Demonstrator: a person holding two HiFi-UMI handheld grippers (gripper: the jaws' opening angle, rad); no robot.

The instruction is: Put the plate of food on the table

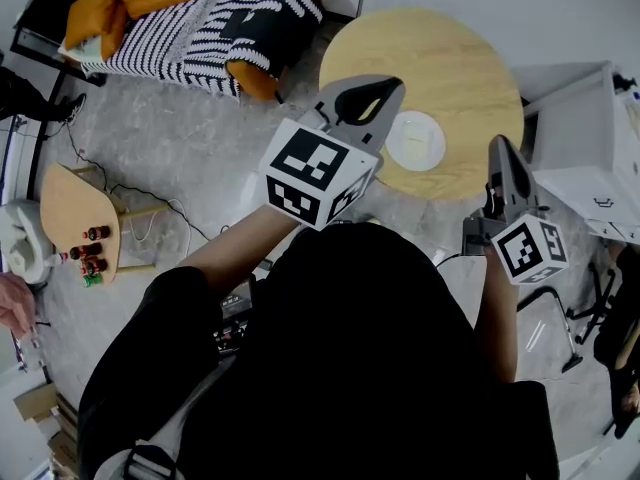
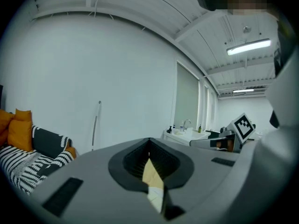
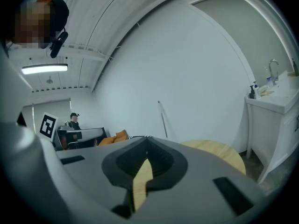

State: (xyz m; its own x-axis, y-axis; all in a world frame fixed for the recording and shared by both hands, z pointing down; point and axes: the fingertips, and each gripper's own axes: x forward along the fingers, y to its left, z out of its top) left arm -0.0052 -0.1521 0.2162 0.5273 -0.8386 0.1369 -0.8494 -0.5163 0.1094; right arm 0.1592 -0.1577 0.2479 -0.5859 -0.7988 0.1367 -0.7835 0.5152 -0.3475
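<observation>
A white plate (image 1: 415, 140) with something pale on it rests on the round wooden table (image 1: 450, 58), near the table's front edge. My left gripper (image 1: 392, 84) is held above the table's left side, just left of the plate, its jaws shut and empty. My right gripper (image 1: 497, 145) hovers at the table's right front edge, also shut with nothing in it. In the left gripper view the jaws (image 2: 149, 140) meet at the tip, and a sliver of table shows through the gap behind them. The right gripper view shows its shut jaws (image 3: 147, 139) with the table (image 3: 219, 150) beyond.
A sofa (image 1: 190, 18) with a striped blanket and orange cushions stands at the back left. A small wooden side table (image 1: 75, 213) with little bottles sits far left. A white cabinet (image 1: 590, 148) is right of the round table. Cables lie on the floor.
</observation>
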